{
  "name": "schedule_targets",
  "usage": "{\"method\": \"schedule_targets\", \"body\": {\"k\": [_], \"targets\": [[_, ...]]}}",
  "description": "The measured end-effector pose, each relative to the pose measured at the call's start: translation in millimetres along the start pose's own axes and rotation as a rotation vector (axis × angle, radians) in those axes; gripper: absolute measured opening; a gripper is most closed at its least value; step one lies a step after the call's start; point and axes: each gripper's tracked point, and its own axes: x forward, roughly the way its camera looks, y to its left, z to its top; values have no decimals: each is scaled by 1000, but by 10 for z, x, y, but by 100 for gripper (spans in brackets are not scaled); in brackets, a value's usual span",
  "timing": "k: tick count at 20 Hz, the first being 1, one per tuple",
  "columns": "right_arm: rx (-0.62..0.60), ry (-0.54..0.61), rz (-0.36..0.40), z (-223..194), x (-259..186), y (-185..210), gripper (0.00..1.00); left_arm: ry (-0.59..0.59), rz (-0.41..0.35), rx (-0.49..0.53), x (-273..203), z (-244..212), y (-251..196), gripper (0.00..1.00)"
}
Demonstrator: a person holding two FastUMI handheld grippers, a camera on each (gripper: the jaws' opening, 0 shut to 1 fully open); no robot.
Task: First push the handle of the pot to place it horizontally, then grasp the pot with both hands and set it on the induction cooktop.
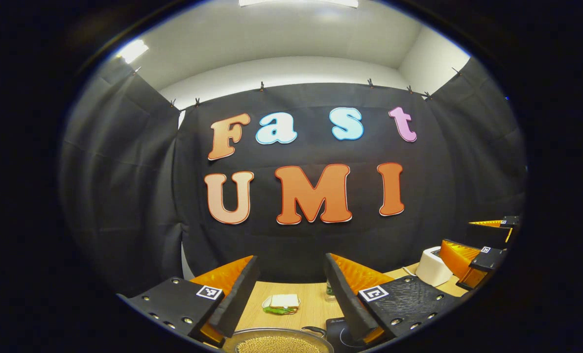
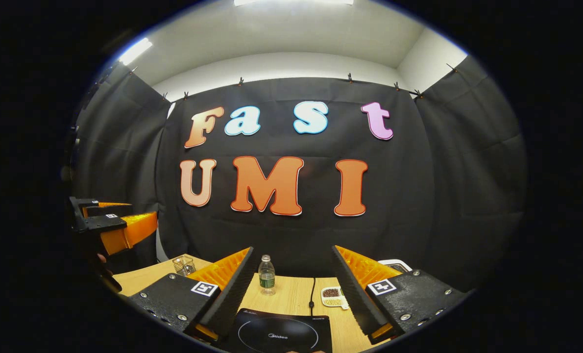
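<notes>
In the left gripper view, the left tongs gape wide and hold nothing above the pot, which sits near on the bench, just left of the induction cooktop. In the right gripper view, the right tongs gape wide, empty, over the cooktop; a bottle stands farther back.

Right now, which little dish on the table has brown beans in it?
The dish on the right of the cooktop, seen between the right gripper's fingers. The other dish, behind the pot, holds something white and green.
</notes>
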Motion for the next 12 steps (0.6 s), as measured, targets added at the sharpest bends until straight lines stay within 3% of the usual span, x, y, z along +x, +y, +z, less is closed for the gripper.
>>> {"method": "schedule_targets", "body": {"k": [9, 12], "targets": [[-1, 10, -1, -74, -12, -115, 95, -31, 24, 66, -62, 56, 3, 84], [-4, 9, -5, -99, -6, -176, 95, 9, 26, 54, -68, -58, -30, 86]]}}
